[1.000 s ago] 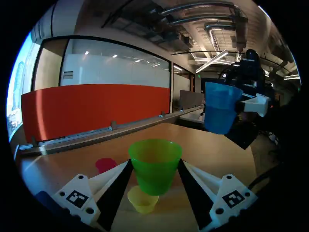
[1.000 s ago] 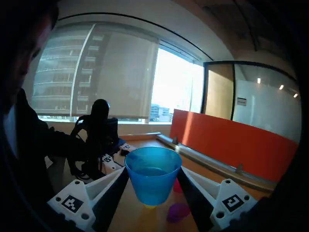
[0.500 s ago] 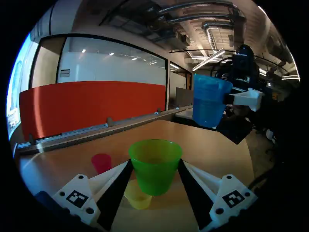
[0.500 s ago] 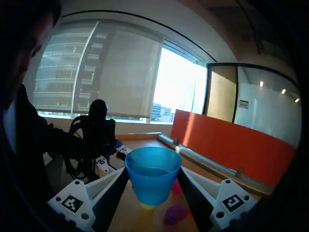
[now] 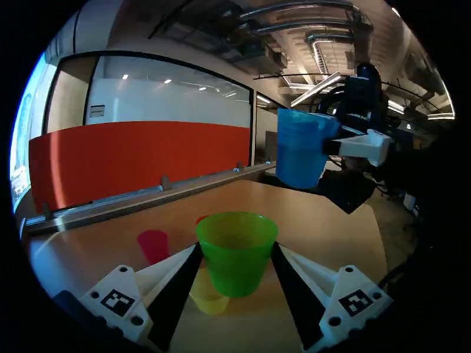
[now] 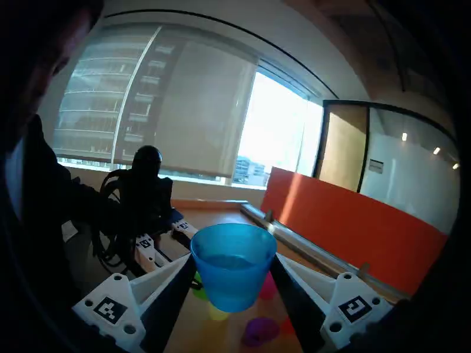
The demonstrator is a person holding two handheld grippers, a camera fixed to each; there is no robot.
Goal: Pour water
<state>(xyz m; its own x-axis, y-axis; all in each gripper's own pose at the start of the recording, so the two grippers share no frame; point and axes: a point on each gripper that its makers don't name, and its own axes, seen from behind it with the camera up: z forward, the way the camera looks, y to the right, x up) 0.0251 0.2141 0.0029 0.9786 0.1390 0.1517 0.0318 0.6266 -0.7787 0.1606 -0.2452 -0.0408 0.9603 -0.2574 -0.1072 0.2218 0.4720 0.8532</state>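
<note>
My left gripper (image 5: 236,250) is shut on an upright green cup (image 5: 236,253) held low over the wooden table (image 5: 329,235). Up and to the right hangs a blue cup (image 5: 300,147), gripped from the right by the other gripper's white finger (image 5: 360,145). In the right gripper view my right gripper (image 6: 232,259) is shut on that blue cup (image 6: 232,273), which is upright with water inside. Behind and below it a sliver of the green cup (image 6: 199,287) peeks out, with the left gripper's marked fingers (image 6: 147,244) and a dark sleeve (image 6: 70,206).
Small cups stand on the table: pink (image 5: 153,244) and yellow (image 5: 207,295) beside the green cup, plus purple (image 6: 261,331) in the right gripper view. An orange partition (image 5: 141,159) with a metal rail runs along the table's far edge. A person stands at the left (image 6: 23,194).
The blue cup has moved left and slightly up in the left gripper view, coming closer above the green cup. The green cup has stayed in place between the left fingers.
</note>
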